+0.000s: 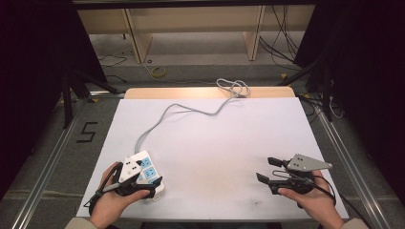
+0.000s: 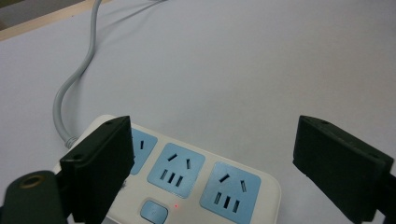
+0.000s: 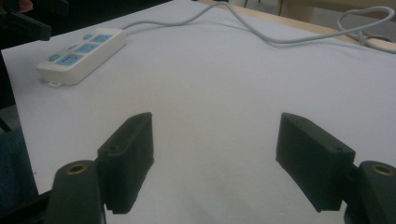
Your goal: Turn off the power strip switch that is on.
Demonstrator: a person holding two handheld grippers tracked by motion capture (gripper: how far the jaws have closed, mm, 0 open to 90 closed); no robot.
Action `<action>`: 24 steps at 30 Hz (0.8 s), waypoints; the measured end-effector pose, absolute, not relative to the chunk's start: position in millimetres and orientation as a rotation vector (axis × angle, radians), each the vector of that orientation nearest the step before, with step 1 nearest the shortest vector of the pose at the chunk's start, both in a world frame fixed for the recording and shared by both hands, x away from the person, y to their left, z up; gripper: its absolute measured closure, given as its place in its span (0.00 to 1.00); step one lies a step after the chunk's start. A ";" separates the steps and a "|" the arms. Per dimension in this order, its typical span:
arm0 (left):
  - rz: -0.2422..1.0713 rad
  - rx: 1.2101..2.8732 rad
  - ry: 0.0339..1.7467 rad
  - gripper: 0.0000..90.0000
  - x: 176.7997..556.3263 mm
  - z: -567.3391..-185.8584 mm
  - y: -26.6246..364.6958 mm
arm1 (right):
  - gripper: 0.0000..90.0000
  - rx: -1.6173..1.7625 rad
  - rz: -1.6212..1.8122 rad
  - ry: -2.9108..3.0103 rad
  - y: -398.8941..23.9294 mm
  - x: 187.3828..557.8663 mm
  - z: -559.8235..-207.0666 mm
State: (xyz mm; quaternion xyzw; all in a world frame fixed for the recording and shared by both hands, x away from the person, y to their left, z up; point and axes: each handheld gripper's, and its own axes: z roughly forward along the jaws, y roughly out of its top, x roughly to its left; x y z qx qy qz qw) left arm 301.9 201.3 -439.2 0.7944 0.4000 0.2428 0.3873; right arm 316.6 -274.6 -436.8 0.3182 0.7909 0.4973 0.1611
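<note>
A white power strip with blue sockets lies near the table's front left corner, its grey cord snaking to the far edge. My left gripper hovers open right over the strip. In the left gripper view the strip lies just beyond and below the wide-apart jaws, a small red light lit beside its blue switch. My right gripper is open at the front right, nothing between its jaws. The right gripper view has the strip far off at upper left.
A white sheet covers the table, whose wooden far edge shows. The cord coils off that far edge. A wooden shelf frame and loose cables lie on the floor behind.
</note>
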 end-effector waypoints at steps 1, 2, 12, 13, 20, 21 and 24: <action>0.621 2.022 1.018 0.14 301.8 -439.2 201.3 | 0.31 0.908 1.420 2.257 -274.3 316.4 -436.7; 0.620 2.022 1.020 0.14 301.7 -439.1 201.3 | 0.31 0.903 1.419 2.257 -274.2 316.4 -436.7; 0.631 2.008 1.017 0.17 300.5 -432.9 201.5 | 0.31 0.904 1.413 2.264 -273.3 316.0 -436.6; 0.631 2.008 1.015 0.18 300.4 -431.8 201.3 | 0.31 0.902 1.412 2.266 -273.4 316.1 -436.6; 0.655 1.990 1.047 0.23 302.6 -422.2 204.2 | 0.31 0.895 1.410 2.271 -272.6 316.7 -437.0; 0.654 1.996 1.050 0.24 303.0 -421.3 204.7 | 0.31 0.893 1.409 2.272 -272.5 316.8 -437.0; 0.643 2.007 1.071 0.25 304.3 -419.9 204.3 | 0.31 0.893 1.408 2.272 -272.4 317.0 -437.1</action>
